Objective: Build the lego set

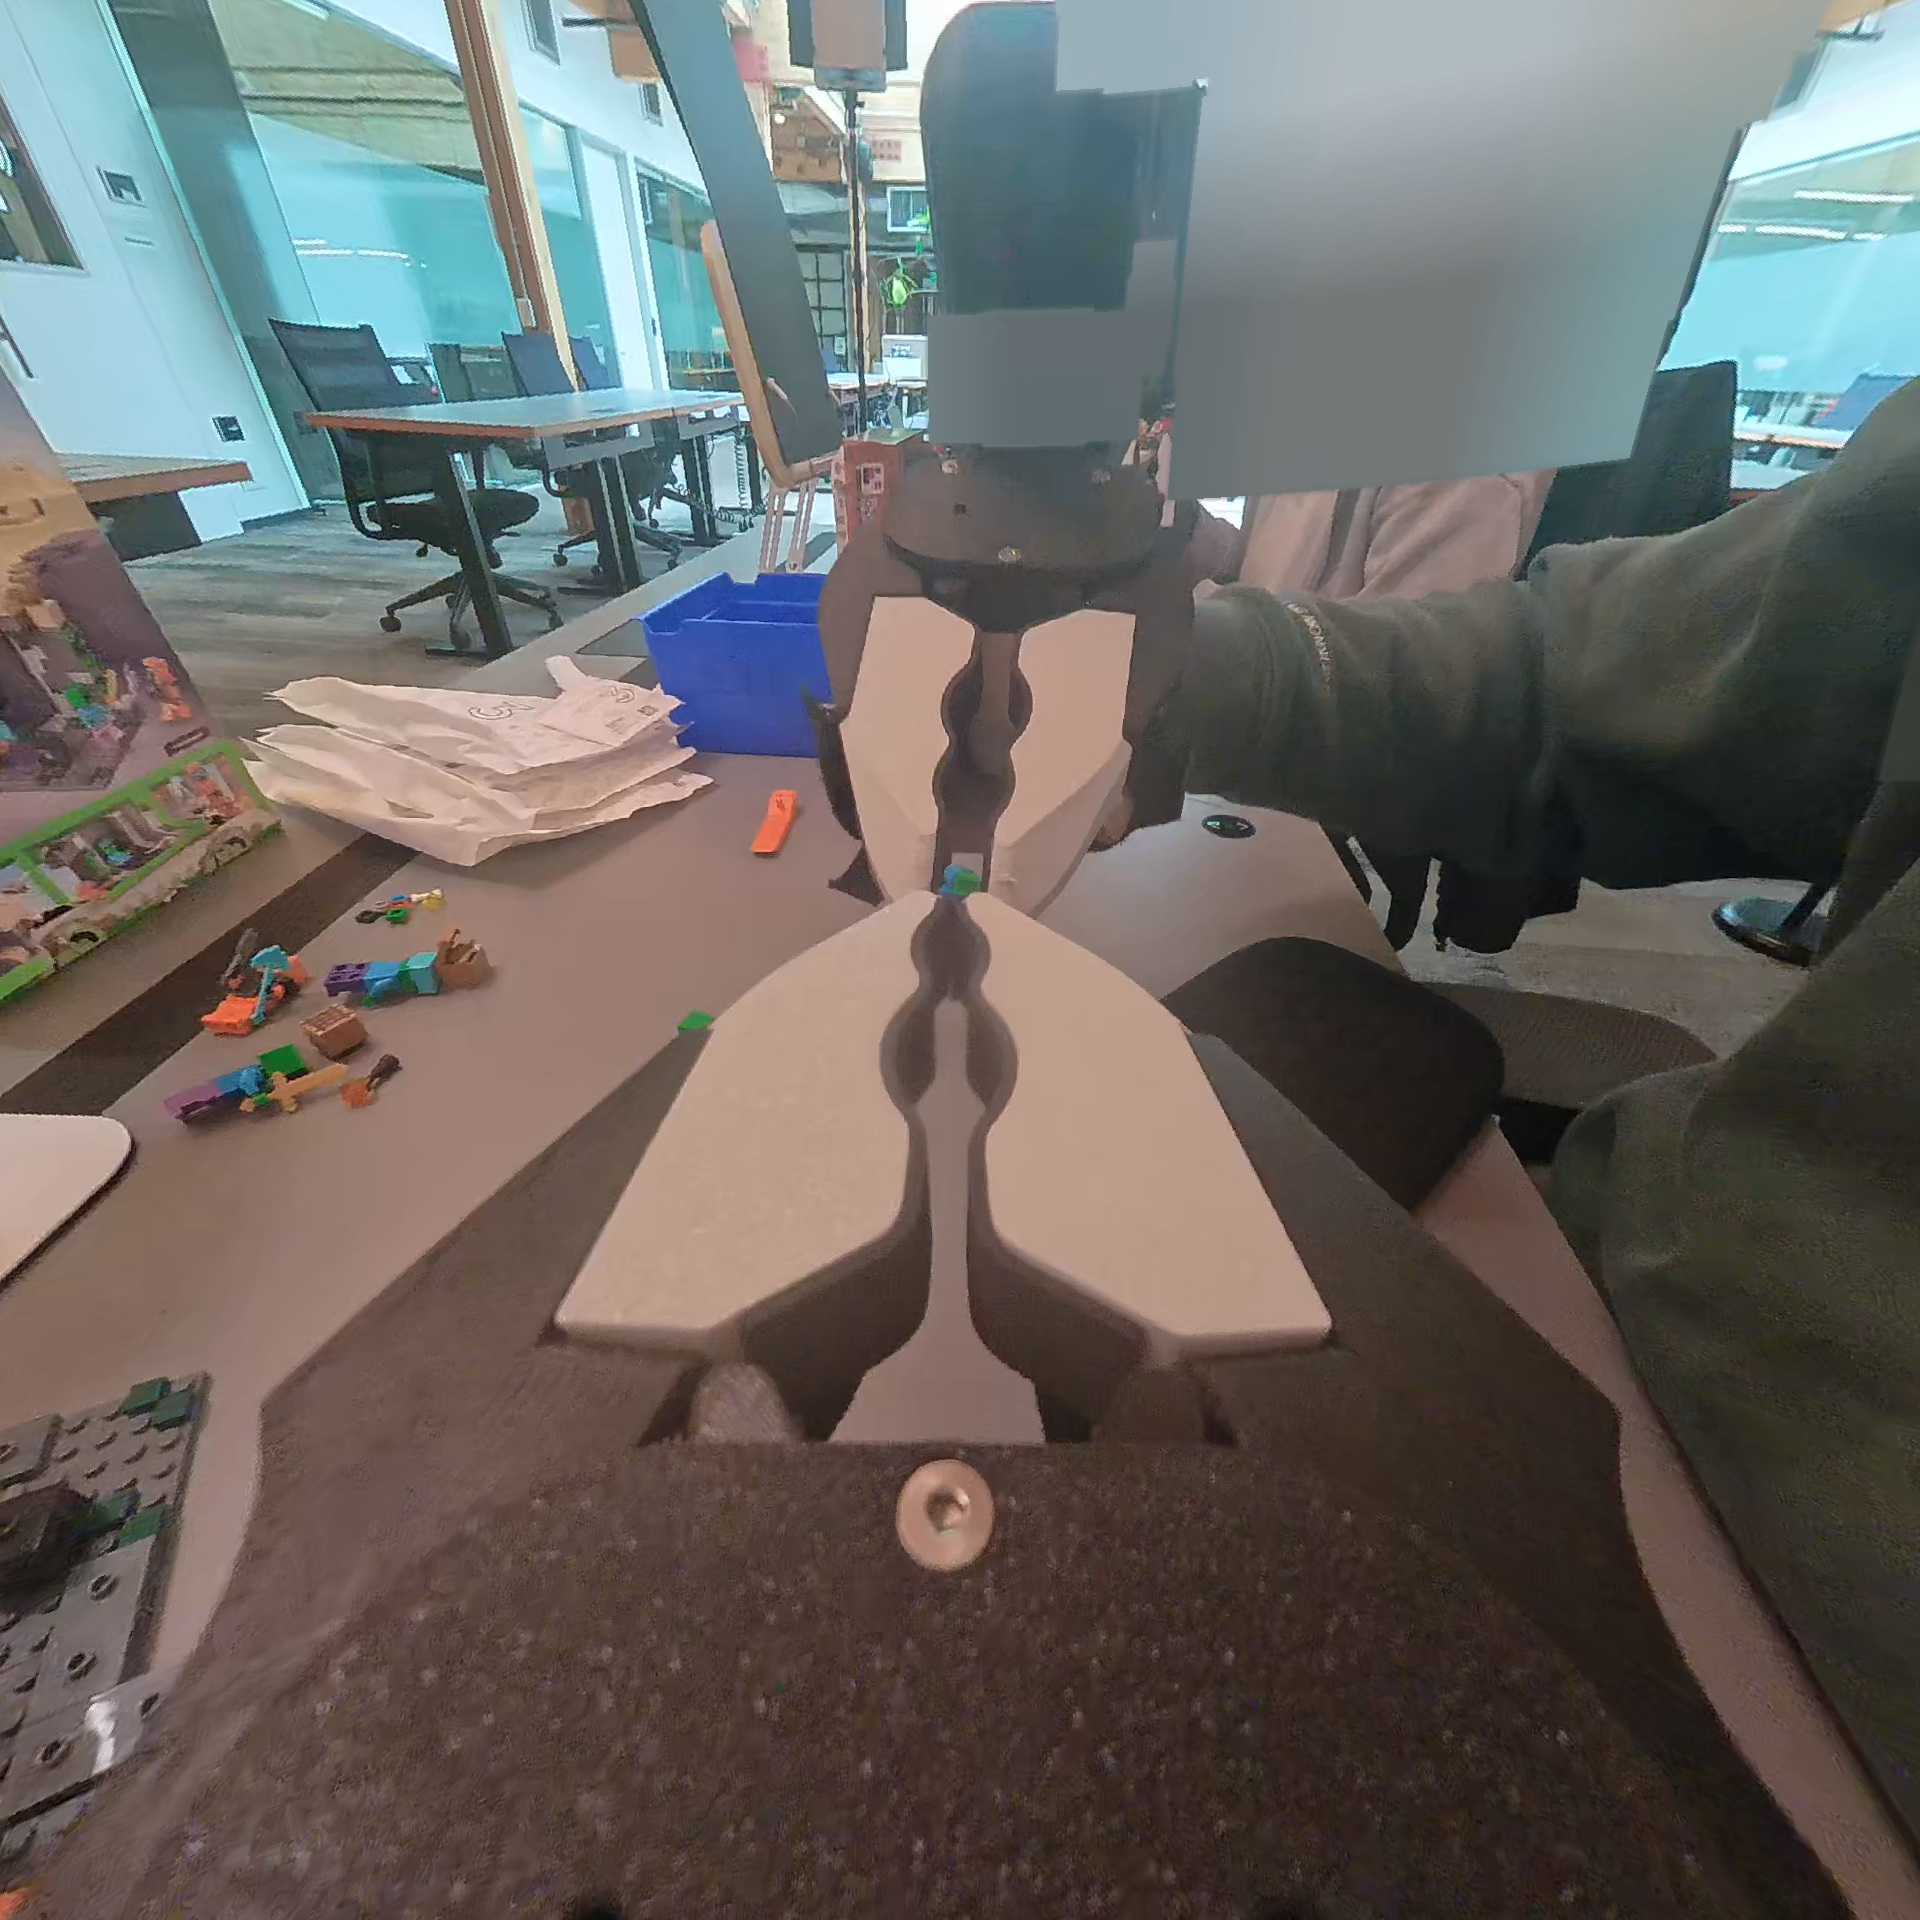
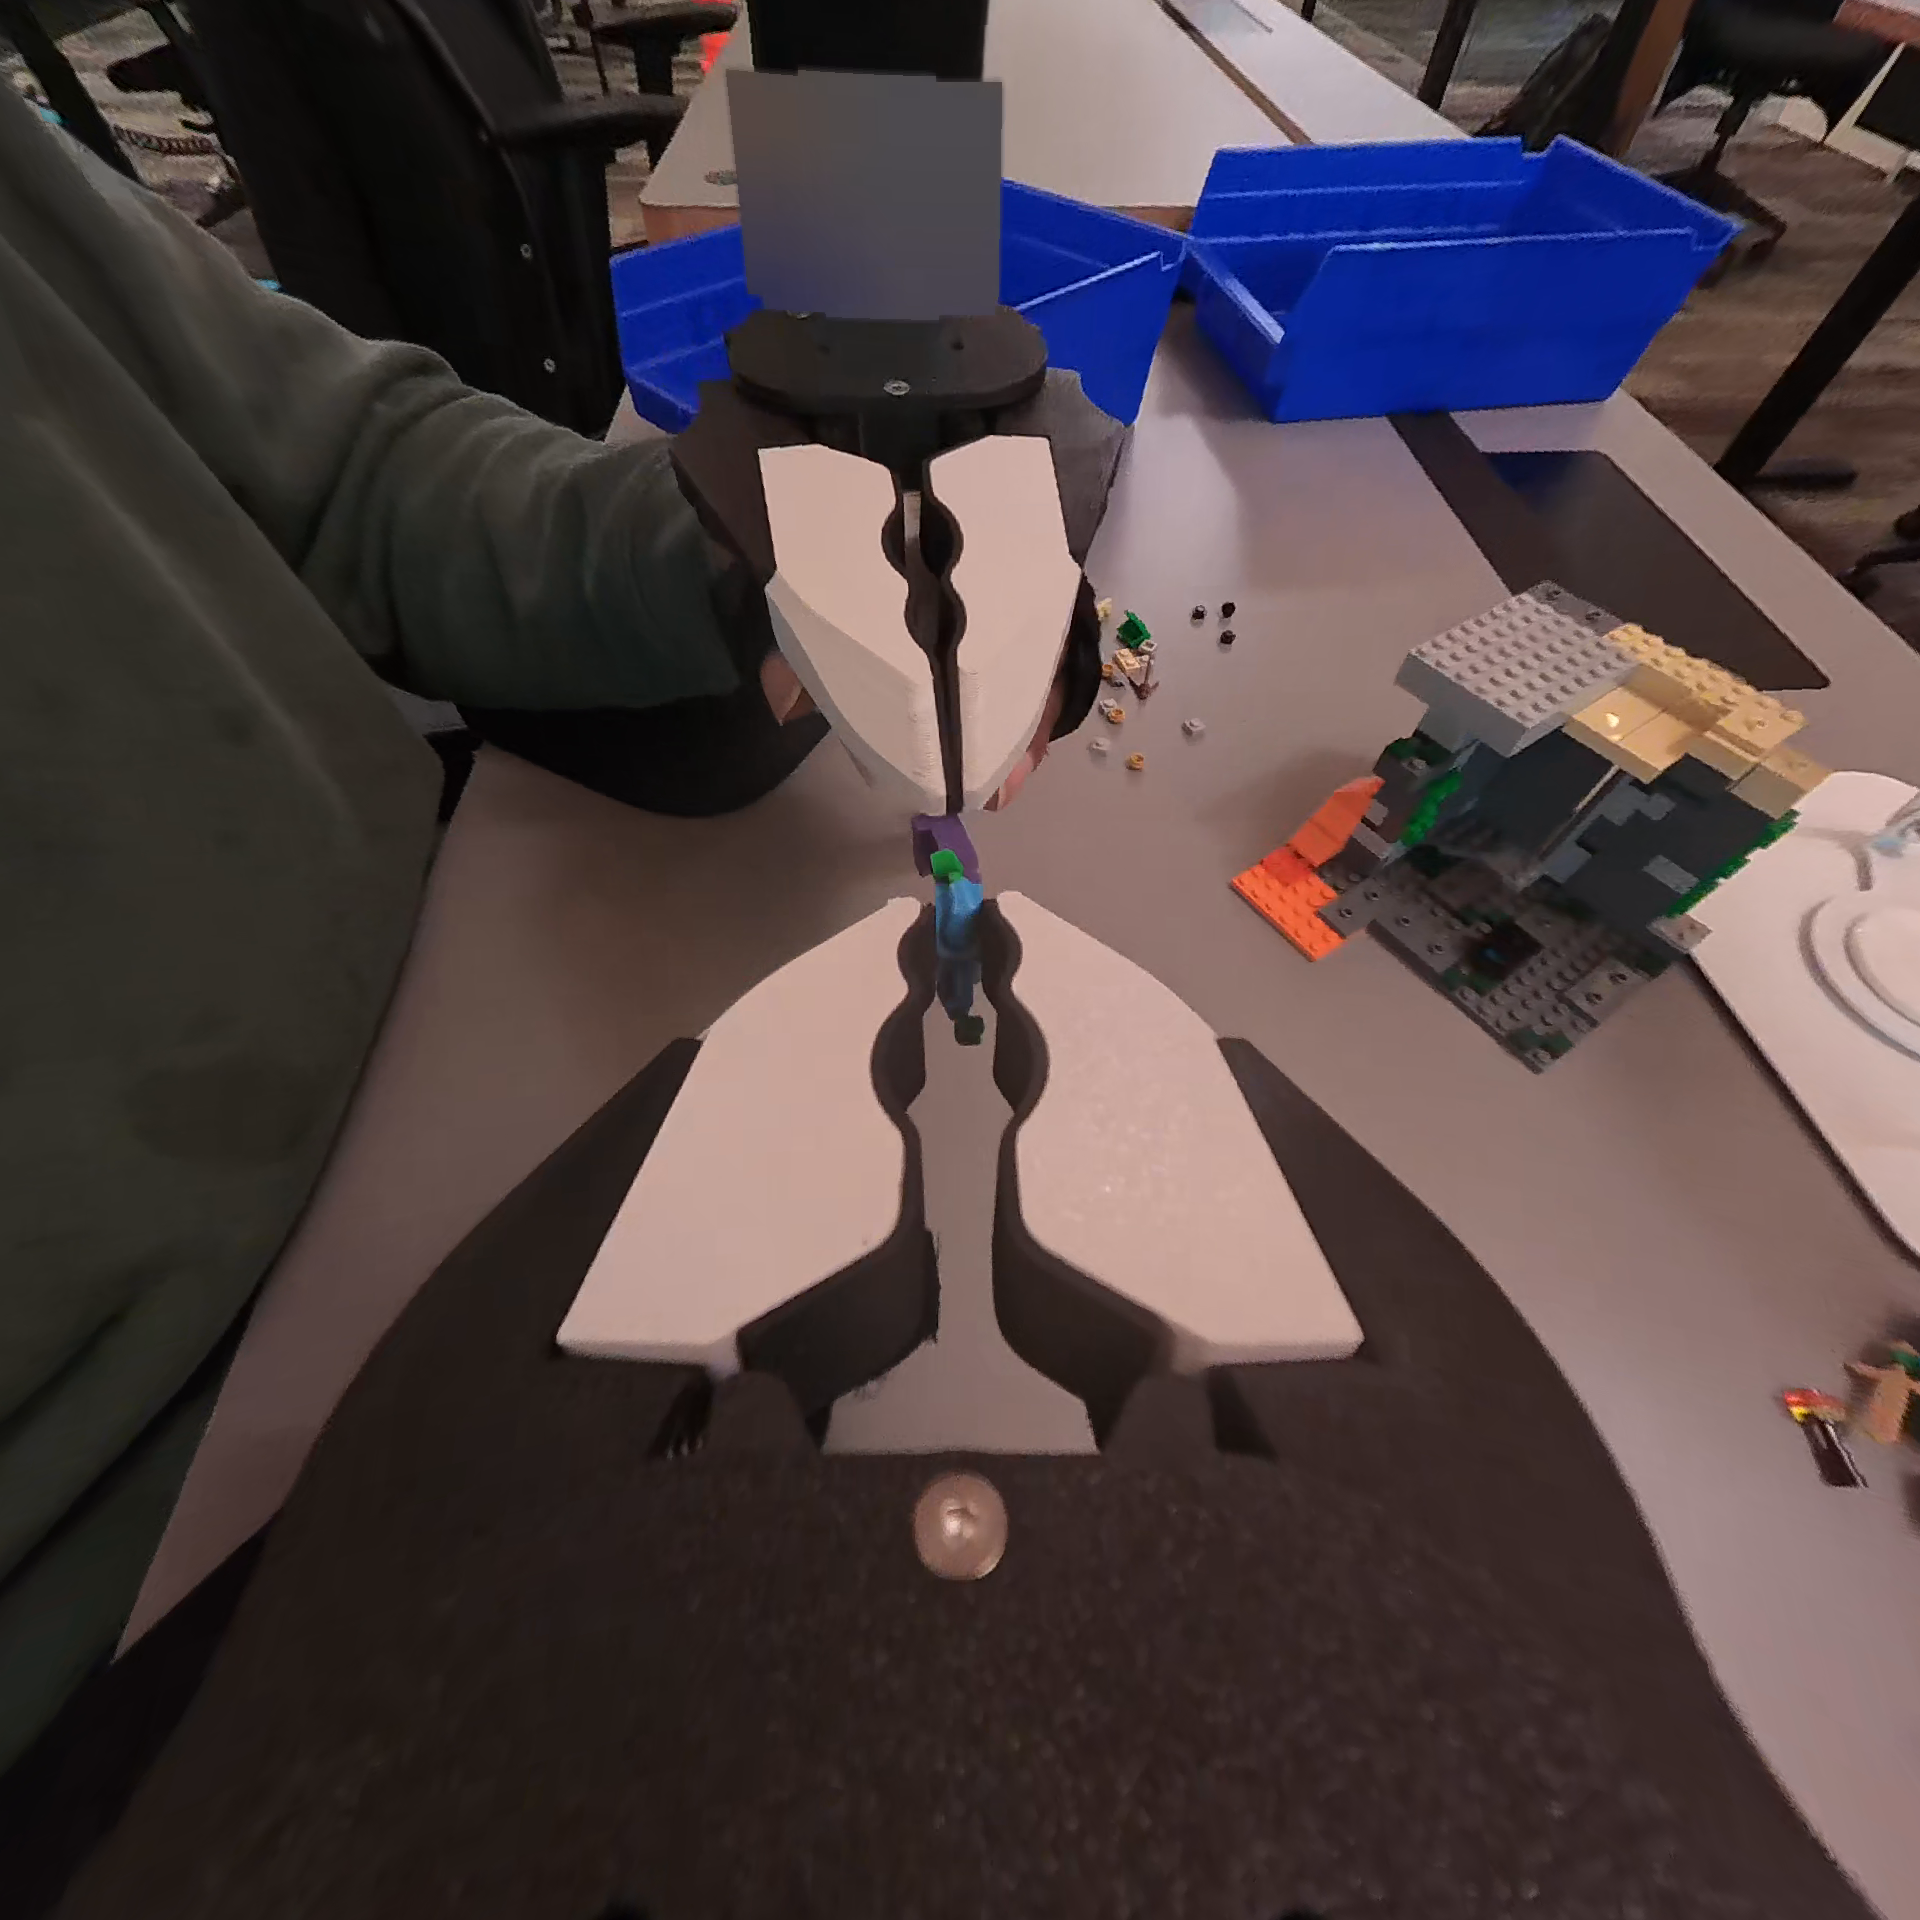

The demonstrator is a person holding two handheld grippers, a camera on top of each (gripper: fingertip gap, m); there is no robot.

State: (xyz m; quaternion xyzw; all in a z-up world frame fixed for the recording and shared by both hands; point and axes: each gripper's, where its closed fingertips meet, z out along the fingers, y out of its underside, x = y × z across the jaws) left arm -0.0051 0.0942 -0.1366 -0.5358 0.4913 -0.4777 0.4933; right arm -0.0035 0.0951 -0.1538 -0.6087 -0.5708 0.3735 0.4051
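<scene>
My right gripper point(image 2: 961, 914) is shut on a small Lego figure point(image 2: 956, 935) with a blue torso, a green arm and purple legs point(image 2: 935, 836), and holds it above the grey table point(image 2: 1247, 1143). My left gripper point(image 2: 948, 805) faces it tip to tip, with its fingers closed together. The purple legs sit right at its fingertips. In the left wrist view my left gripper point(image 1: 951, 906) meets the right gripper point(image 1: 966, 857), and only a blue and green bit of the figure point(image 1: 958, 883) shows between the tips.
A part-built grey, tan and orange Lego model point(image 2: 1538, 831) stands to the right, with blue bins point(image 2: 1455, 281) behind it. Loose small pieces point(image 2: 1132, 665), figures and parts point(image 1: 312, 1018), paper bags point(image 1: 468, 758), an orange tool point(image 1: 776, 821) and the set's box point(image 1: 83, 748) lie on the table. Only a small space, under 4 cm, lies between the two pairs of fingers.
</scene>
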